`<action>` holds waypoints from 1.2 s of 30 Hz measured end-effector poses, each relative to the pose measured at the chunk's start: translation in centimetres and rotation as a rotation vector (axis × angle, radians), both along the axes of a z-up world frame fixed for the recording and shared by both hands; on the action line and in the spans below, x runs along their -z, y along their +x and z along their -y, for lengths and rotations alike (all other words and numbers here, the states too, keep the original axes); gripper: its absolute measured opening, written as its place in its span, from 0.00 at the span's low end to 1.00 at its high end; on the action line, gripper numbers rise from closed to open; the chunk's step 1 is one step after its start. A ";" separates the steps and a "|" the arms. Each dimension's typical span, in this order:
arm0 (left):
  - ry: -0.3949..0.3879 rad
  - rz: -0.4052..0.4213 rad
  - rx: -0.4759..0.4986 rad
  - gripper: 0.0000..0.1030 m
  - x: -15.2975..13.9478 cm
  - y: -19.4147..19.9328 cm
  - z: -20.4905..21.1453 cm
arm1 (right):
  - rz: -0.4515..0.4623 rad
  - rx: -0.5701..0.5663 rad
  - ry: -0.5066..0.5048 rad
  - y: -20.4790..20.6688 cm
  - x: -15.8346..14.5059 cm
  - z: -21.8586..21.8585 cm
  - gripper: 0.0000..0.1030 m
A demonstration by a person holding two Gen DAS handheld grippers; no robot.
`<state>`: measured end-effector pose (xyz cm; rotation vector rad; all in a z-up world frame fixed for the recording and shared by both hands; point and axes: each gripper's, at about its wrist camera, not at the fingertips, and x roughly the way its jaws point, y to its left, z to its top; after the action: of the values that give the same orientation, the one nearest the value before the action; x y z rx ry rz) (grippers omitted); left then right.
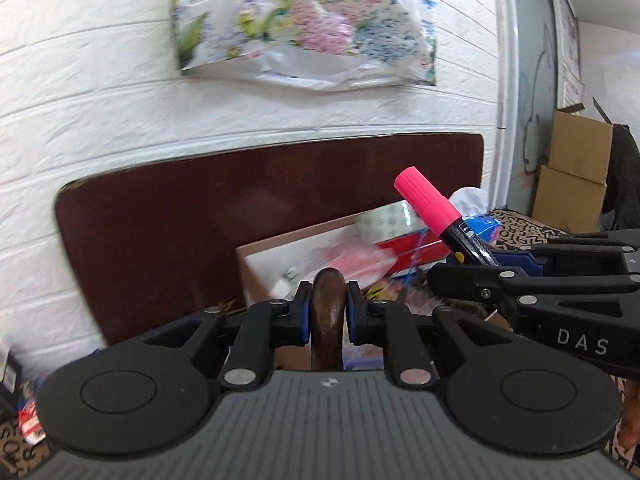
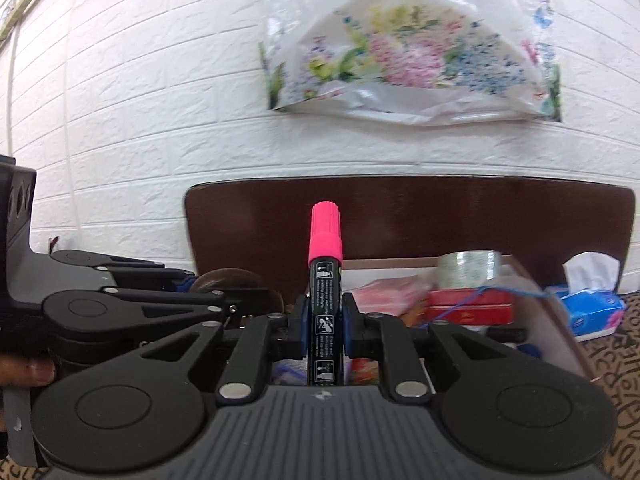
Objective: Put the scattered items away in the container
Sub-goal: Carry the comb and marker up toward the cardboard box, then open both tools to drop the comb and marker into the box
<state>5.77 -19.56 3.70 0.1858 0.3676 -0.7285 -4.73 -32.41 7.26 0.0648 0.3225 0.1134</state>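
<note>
My left gripper (image 1: 328, 312) is shut on a dark brown rounded object (image 1: 328, 320), seen edge-on; it also shows as a brown disc in the right wrist view (image 2: 232, 282). My right gripper (image 2: 324, 320) is shut on a black marker with a pink cap (image 2: 325, 264), held upright; the marker also shows in the left wrist view (image 1: 440, 216). Both grippers hover side by side near the front of an open cardboard box (image 1: 256, 256), also in the right wrist view (image 2: 552, 320). The box holds a clear tape roll (image 2: 468, 266), a red box (image 2: 468, 308) and pink packets (image 2: 384, 294).
A dark brown board (image 2: 440, 216) leans on the white brick wall behind the box. A blue tissue pack (image 2: 592, 312) lies to the right on a patterned mat (image 2: 624, 360). A floral plastic bag (image 2: 412, 48) hangs on the wall. Stacked cartons (image 1: 576, 176) stand at the far right.
</note>
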 end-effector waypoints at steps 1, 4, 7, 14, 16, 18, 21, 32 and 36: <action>0.006 0.005 0.006 0.18 0.0 0.3 0.9 | 0.000 0.011 -0.002 0.2 -0.1 0.8 0.14; 0.014 0.010 0.024 0.18 0.0 1.3 3.1 | -0.001 0.045 -0.007 1.0 -0.4 3.3 0.14; 0.017 0.005 0.026 0.18 0.2 2.6 4.8 | 0.000 0.082 -0.004 1.9 -0.6 5.7 0.14; 0.048 0.000 0.004 0.18 1.5 5.7 7.8 | -0.043 0.176 -0.017 5.7 0.2 10.6 0.14; 0.049 -0.009 0.001 0.18 2.0 6.3 8.3 | -0.067 0.188 -0.023 7.0 0.7 11.5 0.14; 0.057 -0.008 -0.005 0.18 2.4 6.7 8.7 | -0.089 0.196 -0.039 8.0 1.4 12.1 0.14; 0.073 -0.012 -0.009 0.18 3.0 7.2 9.4 | -0.117 0.197 -0.042 9.0 2.5 12.8 0.14; 0.100 0.066 -0.062 0.66 3.2 5.8 9.3 | -0.126 0.192 -0.010 8.8 4.2 12.8 0.56; 0.090 0.075 -0.073 0.73 2.5 5.2 8.6 | -0.110 0.201 0.004 8.2 4.0 12.8 0.65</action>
<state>11.01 -28.21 1.19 0.2824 0.3342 -0.6321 3.43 -45.19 3.31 0.1068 0.4232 -0.0889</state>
